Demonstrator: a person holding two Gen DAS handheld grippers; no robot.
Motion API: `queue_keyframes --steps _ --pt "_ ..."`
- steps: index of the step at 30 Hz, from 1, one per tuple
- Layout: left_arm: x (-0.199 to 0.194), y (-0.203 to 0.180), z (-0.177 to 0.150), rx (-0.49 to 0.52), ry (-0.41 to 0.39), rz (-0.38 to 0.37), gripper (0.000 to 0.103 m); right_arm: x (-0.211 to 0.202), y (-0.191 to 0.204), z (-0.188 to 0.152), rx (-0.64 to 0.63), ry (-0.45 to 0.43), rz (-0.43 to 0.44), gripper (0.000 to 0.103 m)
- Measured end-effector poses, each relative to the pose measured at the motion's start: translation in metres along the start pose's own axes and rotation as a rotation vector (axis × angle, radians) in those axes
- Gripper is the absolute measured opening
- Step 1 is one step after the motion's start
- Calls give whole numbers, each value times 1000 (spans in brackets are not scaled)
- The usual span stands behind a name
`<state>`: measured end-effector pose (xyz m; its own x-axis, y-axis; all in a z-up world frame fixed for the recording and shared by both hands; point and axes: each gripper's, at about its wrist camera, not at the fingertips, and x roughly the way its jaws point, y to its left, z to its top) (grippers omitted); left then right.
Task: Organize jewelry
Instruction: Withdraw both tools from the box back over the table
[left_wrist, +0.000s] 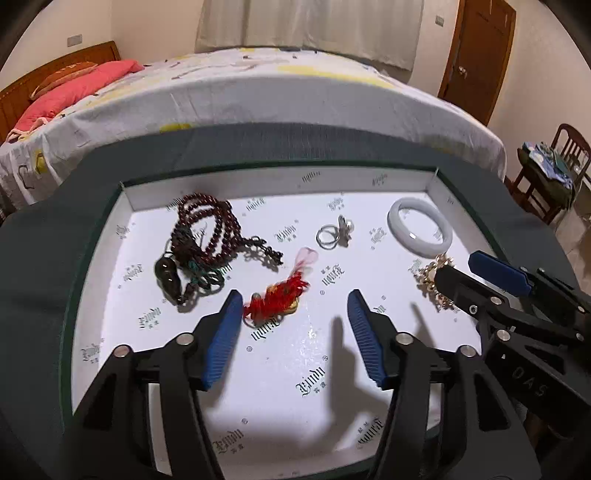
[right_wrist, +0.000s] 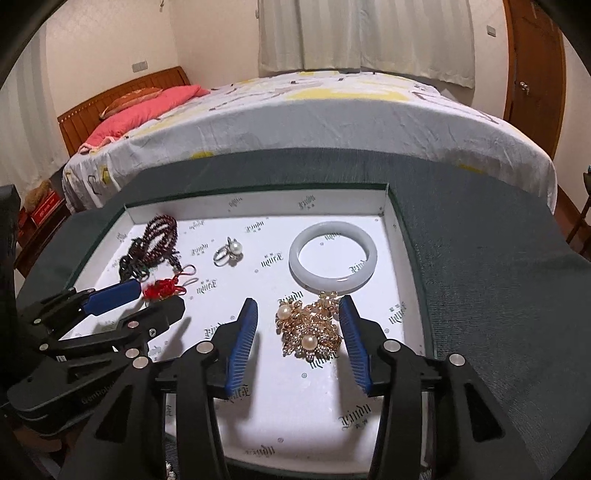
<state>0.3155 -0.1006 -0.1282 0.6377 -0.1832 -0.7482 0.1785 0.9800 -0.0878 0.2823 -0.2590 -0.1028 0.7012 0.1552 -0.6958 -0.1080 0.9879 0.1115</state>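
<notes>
A shallow white-lined box (left_wrist: 266, 387) (right_wrist: 258, 206) on a dark green cloth holds the jewelry. My left gripper (left_wrist: 293, 301) (right_wrist: 162, 297) is open around a red knotted charm (left_wrist: 275, 297) (right_wrist: 162, 288). My right gripper (right_wrist: 298, 309) (left_wrist: 456, 267) is open around a gold brooch with pearls (right_wrist: 310, 328) (left_wrist: 432, 278). A white jade bangle (left_wrist: 419, 227) (right_wrist: 332, 254), a pearl ring (left_wrist: 334, 232) (right_wrist: 229, 251) and dark red prayer beads with a black pendant (left_wrist: 207, 240) (right_wrist: 151, 240) lie further back.
A bed (left_wrist: 258, 92) (right_wrist: 314, 118) with a pink pillow (left_wrist: 74, 88) stands right behind the cloth. A wooden door (left_wrist: 476, 55) and a chair with clutter (left_wrist: 550, 166) are at the right.
</notes>
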Motion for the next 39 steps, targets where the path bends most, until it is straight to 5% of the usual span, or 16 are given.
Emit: queue_keyframes --steps 9,18,27,39 --pt "-43 0 -7 12 -83 11 67 -38 6 -6 21 -51 12 46" --pt "-94 14 -48 -13 -140 45 67 -76 12 -47 47 -56 18 46" --pt "-122 34 -94 -44 -114 92 67 -91 21 -93 42 5 26 46" --pt "-141 53 -137 -72 -72 147 67 -92 38 -111 4 46 38 46"
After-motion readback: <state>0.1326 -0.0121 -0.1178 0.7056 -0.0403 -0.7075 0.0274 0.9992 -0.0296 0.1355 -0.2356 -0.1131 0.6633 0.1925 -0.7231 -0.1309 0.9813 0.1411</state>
